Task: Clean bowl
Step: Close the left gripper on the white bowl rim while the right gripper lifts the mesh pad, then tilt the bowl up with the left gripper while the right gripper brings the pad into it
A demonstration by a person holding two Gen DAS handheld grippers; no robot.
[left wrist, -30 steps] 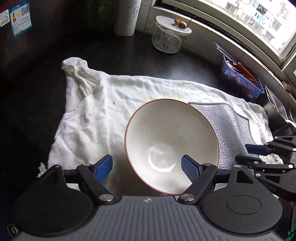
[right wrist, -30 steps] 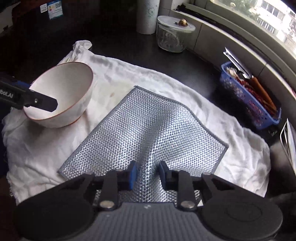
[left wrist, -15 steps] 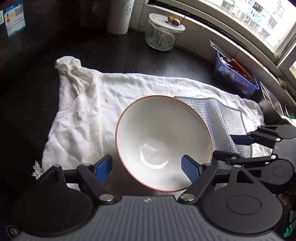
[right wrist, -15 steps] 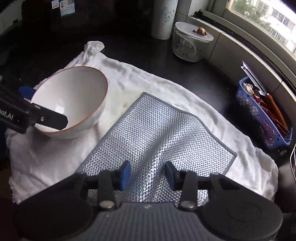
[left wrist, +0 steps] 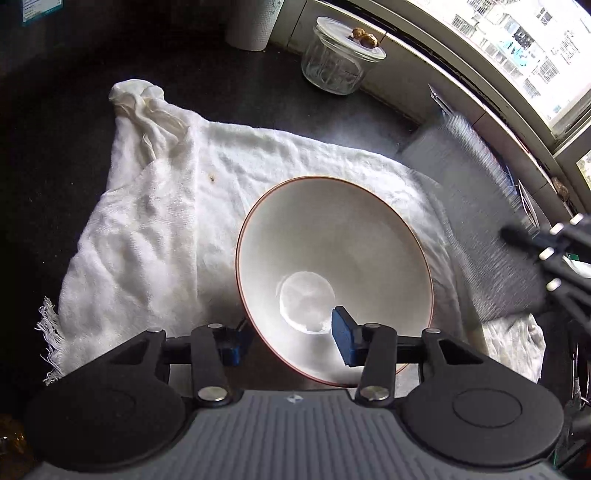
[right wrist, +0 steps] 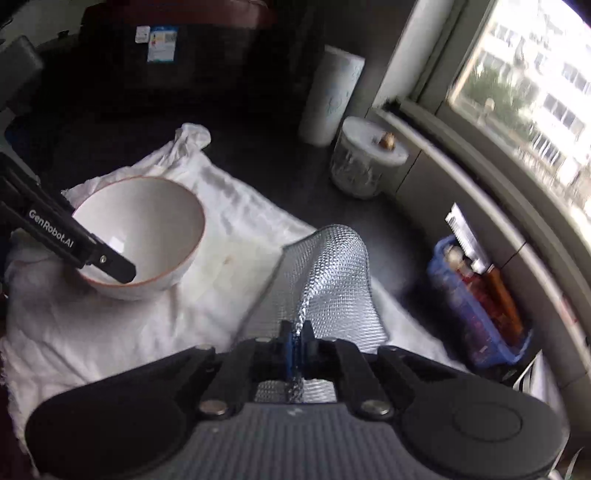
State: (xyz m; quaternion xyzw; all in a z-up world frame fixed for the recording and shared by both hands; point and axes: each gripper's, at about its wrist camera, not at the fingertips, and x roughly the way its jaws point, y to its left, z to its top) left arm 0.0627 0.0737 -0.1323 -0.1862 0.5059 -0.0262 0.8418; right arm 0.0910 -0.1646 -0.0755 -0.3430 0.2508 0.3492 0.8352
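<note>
A white bowl (left wrist: 332,236) with a thin red rim sits tilted on a white towel (left wrist: 166,221). My left gripper (left wrist: 290,338) is closed on the bowl's near wall, one blue pad inside and one outside. From the right wrist view the bowl (right wrist: 147,221) is at the left, with a left finger (right wrist: 110,264) reaching over its rim. My right gripper (right wrist: 297,339) is shut on a silver mesh cloth (right wrist: 332,280), which is lifted off the towel (right wrist: 110,332) and folded. The left wrist view shows that cloth (left wrist: 480,206) blurred at the right.
On the dark counter at the back stand a lidded glass jar (left wrist: 336,62) and a paper roll (left wrist: 251,26). A blue basket (right wrist: 476,295) of utensils sits by the window ledge at the right. The towel covers most of the counter's middle.
My left gripper has narrowed from wide open onto the bowl's near wall. My right gripper has shut on the mesh cloth and lifted it off the towel.
</note>
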